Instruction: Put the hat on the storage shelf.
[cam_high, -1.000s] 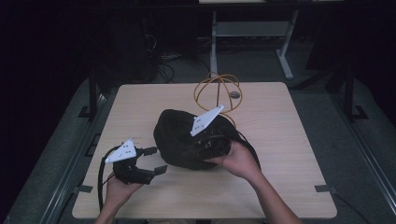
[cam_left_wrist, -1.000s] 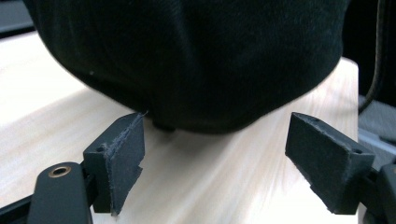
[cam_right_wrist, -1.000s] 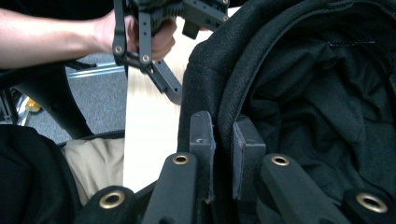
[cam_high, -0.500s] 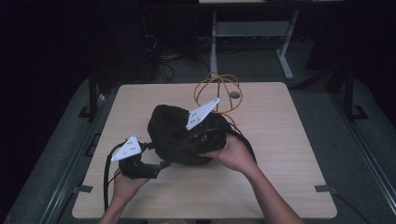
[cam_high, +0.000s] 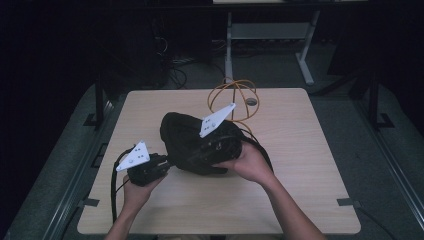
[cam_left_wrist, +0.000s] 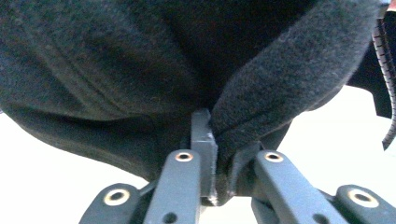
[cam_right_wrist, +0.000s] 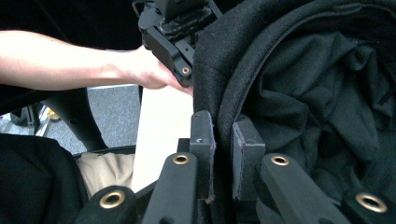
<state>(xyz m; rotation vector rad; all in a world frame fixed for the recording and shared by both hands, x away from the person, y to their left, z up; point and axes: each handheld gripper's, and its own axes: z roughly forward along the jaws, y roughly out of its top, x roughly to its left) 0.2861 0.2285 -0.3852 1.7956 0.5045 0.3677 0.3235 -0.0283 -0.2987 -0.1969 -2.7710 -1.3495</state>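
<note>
Both grippers' jaws pinch the black fabric bag (cam_high: 192, 142) between them.

No readable text, label, brand, number or sign anywhere: not on the black fabric, the gripper plates or the desk.

Dim room, one lit table, soft close-ups.

In the high view light from above brightens the table (cam_high: 300, 165); the floor and room around it sink to near black, and the frame is slightly soft. The black cloth (cam_high: 195, 145) reads as a dark lump with little detail. In the left gripper view the table blows out to white behind the fuzzy cloth. In the right gripper view the jaws are sharp, the forearm (cam_right_wrist: 60, 60) softer.
</note>
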